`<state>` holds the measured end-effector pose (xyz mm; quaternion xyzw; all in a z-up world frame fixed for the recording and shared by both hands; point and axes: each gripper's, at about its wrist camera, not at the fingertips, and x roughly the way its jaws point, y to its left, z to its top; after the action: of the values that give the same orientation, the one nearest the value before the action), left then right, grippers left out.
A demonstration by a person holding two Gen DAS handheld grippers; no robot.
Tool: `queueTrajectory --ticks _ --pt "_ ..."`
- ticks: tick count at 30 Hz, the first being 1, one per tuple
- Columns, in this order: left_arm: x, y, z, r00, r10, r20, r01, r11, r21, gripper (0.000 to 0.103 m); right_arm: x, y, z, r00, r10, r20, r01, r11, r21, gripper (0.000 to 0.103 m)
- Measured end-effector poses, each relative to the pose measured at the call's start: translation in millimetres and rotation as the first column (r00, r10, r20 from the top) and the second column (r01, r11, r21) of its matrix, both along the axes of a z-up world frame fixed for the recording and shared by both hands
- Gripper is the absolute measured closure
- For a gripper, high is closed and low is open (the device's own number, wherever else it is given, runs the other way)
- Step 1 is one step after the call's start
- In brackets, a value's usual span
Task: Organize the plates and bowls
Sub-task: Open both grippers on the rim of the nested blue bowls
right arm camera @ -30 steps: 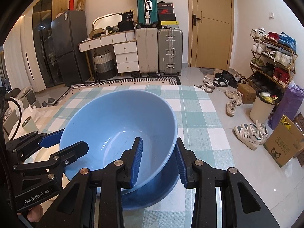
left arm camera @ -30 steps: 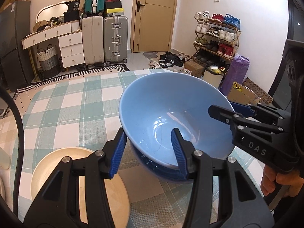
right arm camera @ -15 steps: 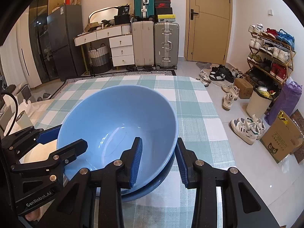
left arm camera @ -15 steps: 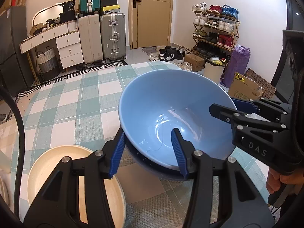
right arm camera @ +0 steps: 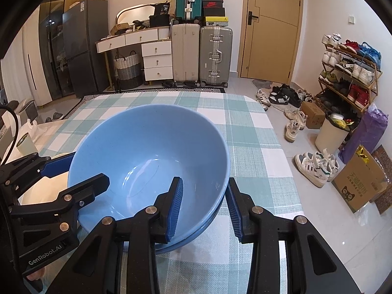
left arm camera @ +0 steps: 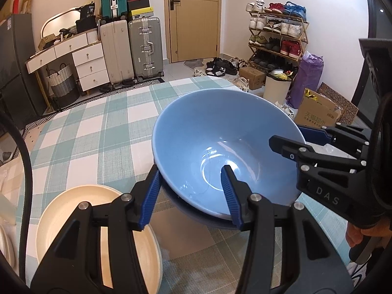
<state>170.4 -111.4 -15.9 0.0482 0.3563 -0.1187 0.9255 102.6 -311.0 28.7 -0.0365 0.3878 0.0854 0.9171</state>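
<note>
Straddling the rim of the light blue bowl (left arm camera: 220, 132) from opposite sides, both claws had one finger inside and one outside its wall. The left claw (left arm camera: 189, 193) sat at the bowl's 7 o'clock in its own view, its jaws fairly narrow about the rim; whether the pads pressed on the wall could not be told. The right claw (right arm camera: 204, 203) sat at 5 o'clock in its own view, jaws narrow, grip likewise unclear. That bowl sat nested in a darker blue bowl (right arm camera: 196, 235) on the checked counter (left arm camera: 98, 132). A cream plate (left arm camera: 73, 210) lay at 8 o'clock from the bowls, just beside them.
</note>
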Motion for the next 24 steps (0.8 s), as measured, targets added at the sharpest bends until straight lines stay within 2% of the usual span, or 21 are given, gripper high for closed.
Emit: queueTrajectory --ticks 8,11,14,20,24 --pt "-3 1 -5 1.000 -0.003 0.005 0.003 1.000 0.018 0.055 -2 2 -2 1.000 -0.005 0.007 0.005 1.000 -0.022 0.066" --pt "-7 2 -8 1.000 -0.008 0.010 0.008 1.000 0.027 0.054 -2 2 -4 1.000 0.005 0.002 -0.005 1.000 -0.012 0.061" --pt "-6 6 -9 1.000 -0.009 0.004 0.009 1.000 0.019 0.053 -5 3 -3 1.000 0.013 0.018 -0.013 1.000 -0.021 0.060" --pt "-3 19 -16 0.999 -0.013 -0.048 0.011 0.999 -0.043 0.039 -4 0 -1 1.000 0.019 0.015 -0.019 1.000 0.000 0.048" --pt "5 30 -20 0.997 -0.012 -0.078 0.005 0.997 -0.082 0.029 -4 -7 -1 1.000 0.011 0.010 -0.011 0.999 0.036 0.028"
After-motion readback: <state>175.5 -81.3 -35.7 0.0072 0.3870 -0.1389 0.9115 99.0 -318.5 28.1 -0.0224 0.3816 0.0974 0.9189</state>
